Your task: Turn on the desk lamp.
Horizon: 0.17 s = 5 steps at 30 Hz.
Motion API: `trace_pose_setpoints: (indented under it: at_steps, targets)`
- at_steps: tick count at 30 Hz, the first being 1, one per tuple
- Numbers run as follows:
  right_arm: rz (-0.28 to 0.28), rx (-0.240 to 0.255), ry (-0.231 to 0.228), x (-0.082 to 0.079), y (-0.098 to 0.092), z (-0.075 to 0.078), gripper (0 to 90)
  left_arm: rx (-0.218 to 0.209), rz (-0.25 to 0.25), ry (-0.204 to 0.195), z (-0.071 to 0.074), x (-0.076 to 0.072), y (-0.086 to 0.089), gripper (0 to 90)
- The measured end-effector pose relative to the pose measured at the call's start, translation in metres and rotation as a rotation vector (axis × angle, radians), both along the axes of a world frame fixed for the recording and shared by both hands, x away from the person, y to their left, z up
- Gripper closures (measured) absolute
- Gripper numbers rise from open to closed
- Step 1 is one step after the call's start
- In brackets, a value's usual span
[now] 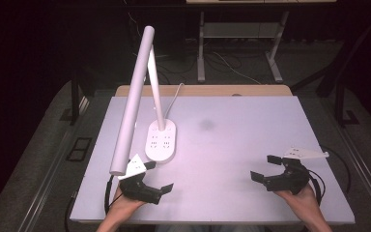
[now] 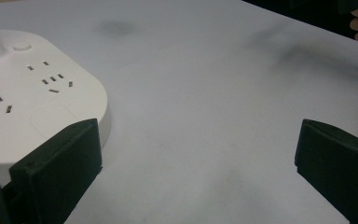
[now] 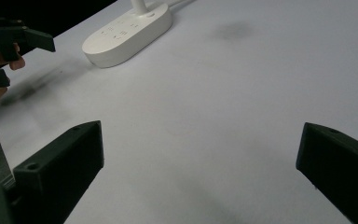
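A white desk lamp stands left of centre on the white table [image 1: 232, 145]. Its oval base [image 1: 161, 140] carries several sockets, and its long tube head [image 1: 133, 101] slants toward the front left. My left gripper [image 1: 158, 177] is held open just in front of the base, nothing between its jaws. In the left gripper view the base [image 2: 28, 98] lies beside the left jaw of the gripper [image 2: 196, 158]. My right gripper [image 1: 264, 167] hovers open and empty at the front right. The right gripper view, taken from that gripper [image 3: 200, 158], shows the base [image 3: 128, 32] far off.
A white cable [image 1: 174, 94] runs from the lamp base to the table's far edge. A faint dark smudge [image 1: 206, 124] marks the table's middle. Behind the table stand the metal legs [image 1: 201, 48] of another desk on a dark floor. The other hand's gripper [image 3: 9, 44] appears at upper left.
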State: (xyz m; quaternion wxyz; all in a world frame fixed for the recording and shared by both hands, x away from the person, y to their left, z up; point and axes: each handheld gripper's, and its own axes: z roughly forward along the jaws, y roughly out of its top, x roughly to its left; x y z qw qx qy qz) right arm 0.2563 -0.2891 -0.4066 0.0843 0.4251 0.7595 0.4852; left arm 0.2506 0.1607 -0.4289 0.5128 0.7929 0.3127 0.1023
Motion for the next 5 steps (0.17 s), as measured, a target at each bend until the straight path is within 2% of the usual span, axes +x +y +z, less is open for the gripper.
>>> trace_pose_setpoints:
  at_steps: [5]
  targets:
    - [-0.012,0.012,-0.007,-0.0070,-0.0026,-0.0044,0.3,-0.002,0.004,0.001,-0.0004,0.0007,-0.0001,0.0]
